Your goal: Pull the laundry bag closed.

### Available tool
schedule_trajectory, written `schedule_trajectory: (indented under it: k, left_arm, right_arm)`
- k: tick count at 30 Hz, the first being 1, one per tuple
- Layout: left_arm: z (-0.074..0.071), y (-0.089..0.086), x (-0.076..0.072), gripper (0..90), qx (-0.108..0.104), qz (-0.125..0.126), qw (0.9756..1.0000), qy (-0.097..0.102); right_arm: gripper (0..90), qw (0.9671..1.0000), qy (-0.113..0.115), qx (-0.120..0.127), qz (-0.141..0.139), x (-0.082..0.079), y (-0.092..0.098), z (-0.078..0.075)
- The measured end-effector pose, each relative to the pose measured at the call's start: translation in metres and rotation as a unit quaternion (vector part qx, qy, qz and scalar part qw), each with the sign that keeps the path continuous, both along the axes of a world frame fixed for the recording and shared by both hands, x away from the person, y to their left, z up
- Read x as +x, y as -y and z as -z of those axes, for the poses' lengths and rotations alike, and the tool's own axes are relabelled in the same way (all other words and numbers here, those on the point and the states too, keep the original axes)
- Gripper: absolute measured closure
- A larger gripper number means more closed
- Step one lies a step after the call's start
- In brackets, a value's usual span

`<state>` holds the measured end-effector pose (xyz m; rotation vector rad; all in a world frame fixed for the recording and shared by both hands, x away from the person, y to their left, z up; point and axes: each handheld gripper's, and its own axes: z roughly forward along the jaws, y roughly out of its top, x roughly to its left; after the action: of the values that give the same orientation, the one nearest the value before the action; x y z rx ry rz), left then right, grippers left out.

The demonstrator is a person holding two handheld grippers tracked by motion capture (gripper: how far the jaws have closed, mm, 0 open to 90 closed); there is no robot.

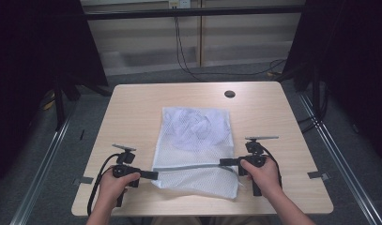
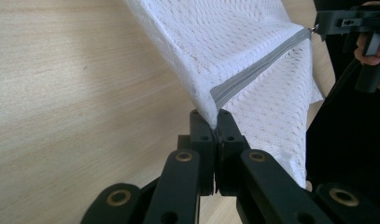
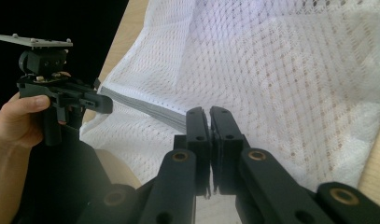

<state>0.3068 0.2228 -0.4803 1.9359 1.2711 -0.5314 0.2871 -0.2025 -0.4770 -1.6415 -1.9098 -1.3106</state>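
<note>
A white mesh bag [image 1: 193, 140] lies in the middle of the wooden table [image 1: 132, 108], with pale cloth [image 1: 193, 124] inside its far half. A grey zipper [image 1: 193, 166] runs across the bag's near part, lifted and pulled taut between both grippers. My left gripper [image 1: 153, 175] is shut on the zipper's left end at the bag's corner, which the left gripper view shows as the left gripper [image 2: 214, 119] pinching the zipper [image 2: 262, 63]. My right gripper [image 1: 222, 162] is shut on the zipper's right end; the right gripper view has the right gripper [image 3: 209, 112] closed where the zipper [image 3: 145, 106] ends.
A dark round hole [image 1: 229, 93] sits near the table's far edge. Black cables [image 1: 184, 61] trail over the grey floor behind the table. Dark curtains stand at both sides. Bare wood flanks the bag left and right.
</note>
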Motion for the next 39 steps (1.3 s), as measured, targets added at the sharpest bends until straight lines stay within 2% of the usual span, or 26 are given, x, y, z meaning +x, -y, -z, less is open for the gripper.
schedule_trajectory:
  k: [15, 16, 18, 39]
  left_arm:
    - [0.0002, -0.0007, 0.0005, 88.7, -0.005, 0.000, 1.0000, -0.002]
    - [0.0001, -0.0017, 0.0010, 88.7, 0.000, 0.005, 1.0000, 0.004]
    - [-0.0003, -0.0014, 0.0005, 88.7, -0.002, 0.004, 1.0000, -0.001]
    - [-0.0006, -0.0003, -0.0001, 88.7, 0.000, 0.003, 1.0000, 0.002]
  right_arm:
    - [87.2, 1.0000, 0.006, -0.002, 0.005, -0.0012, 0.0058, -0.0008]
    - [87.2, 1.0000, 0.002, 0.000, 0.005, -0.0015, 0.0065, -0.0011]
    - [87.2, 1.0000, 0.007, -0.001, 0.007, -0.0016, 0.0080, -0.0009]
    - [87.2, 1.0000, 0.002, 0.001, 0.003, -0.0038, 0.0094, -0.0024]
